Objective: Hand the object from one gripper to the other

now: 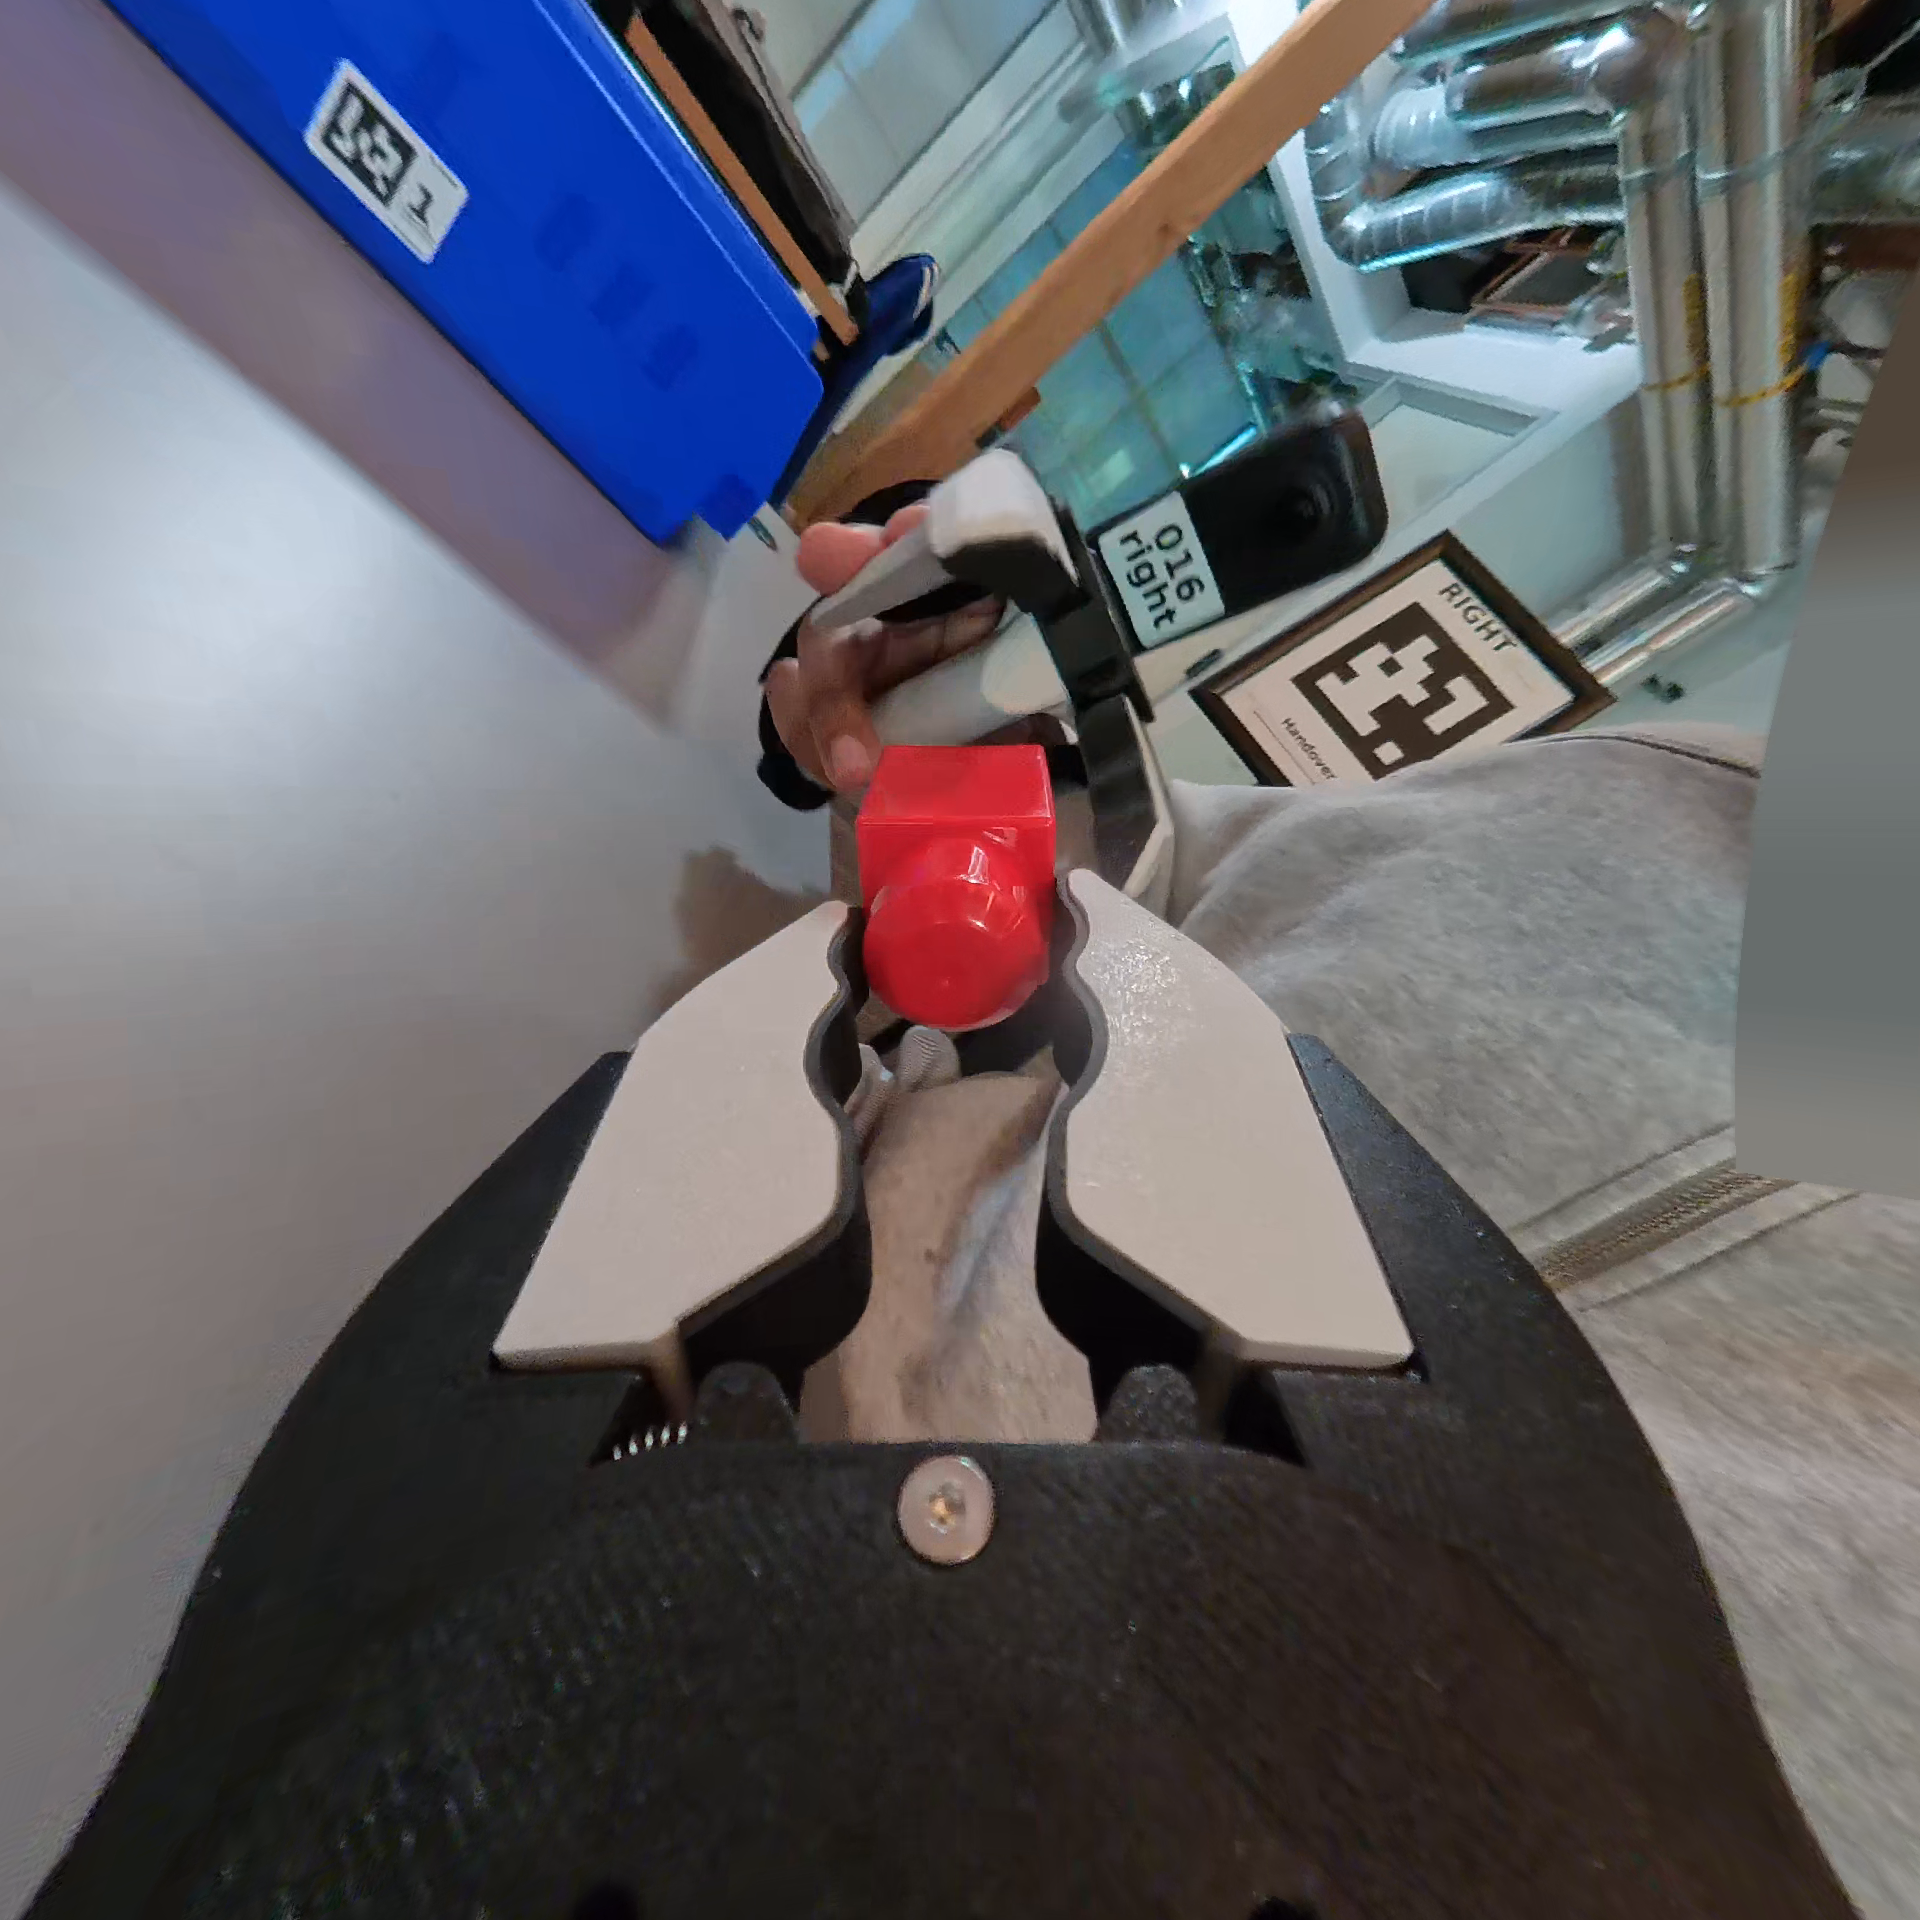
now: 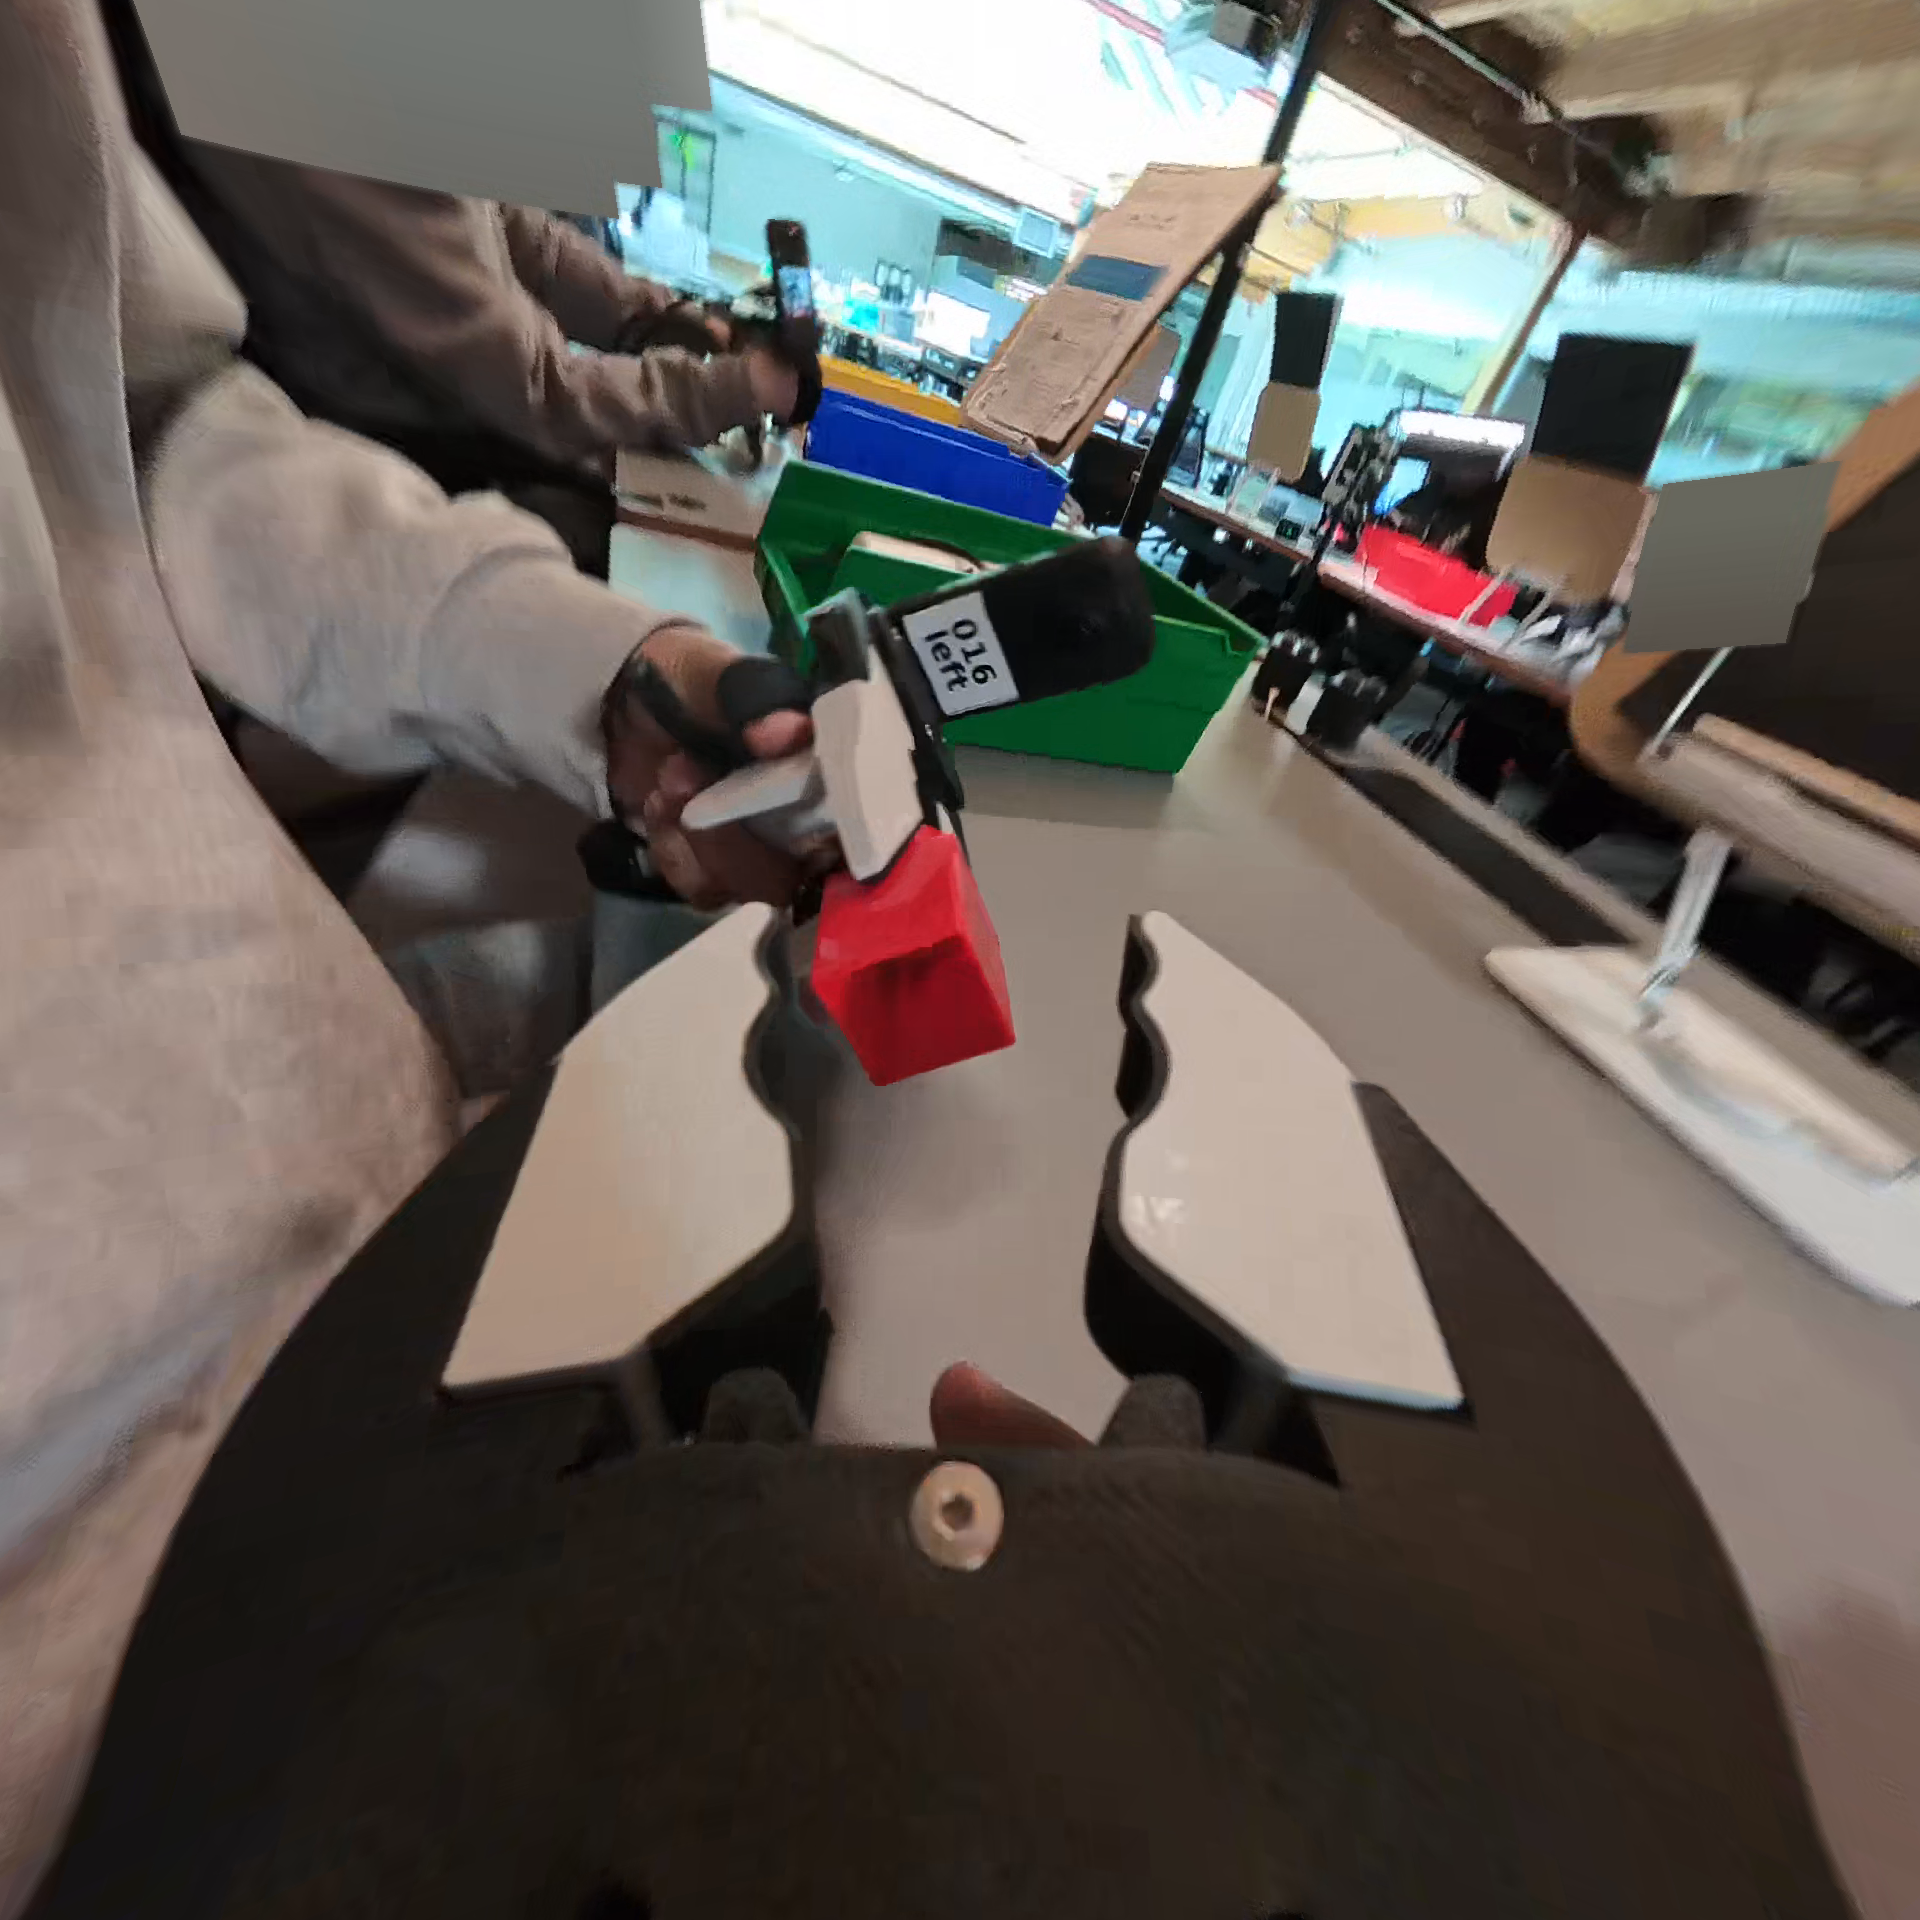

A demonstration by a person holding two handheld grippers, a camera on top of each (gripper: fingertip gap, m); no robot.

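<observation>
Grey tabletop (image 2: 1299, 935) in a busy workshop; green bin (image 2: 1101, 717) and blue bin (image 2: 925, 457) stand further back on it. Left gripper (image 1: 956, 925) is pinching the red object (image 1: 951, 883) by its rounded knob, tips pressed against either side; the cube end points away, toward the right gripper (image 1: 1039, 613) beyond. From the right wrist view, the right gripper (image 2: 951, 945) is spread wide, its fingers (image 2: 1236, 1122) bare, with the red object (image 2: 914, 977) held aloft just ahead of the gap, near the left finger (contact not evident). Judgement: pickup done, approach under way; closing on the cube end, release by the left, and withdrawal remain.
</observation>
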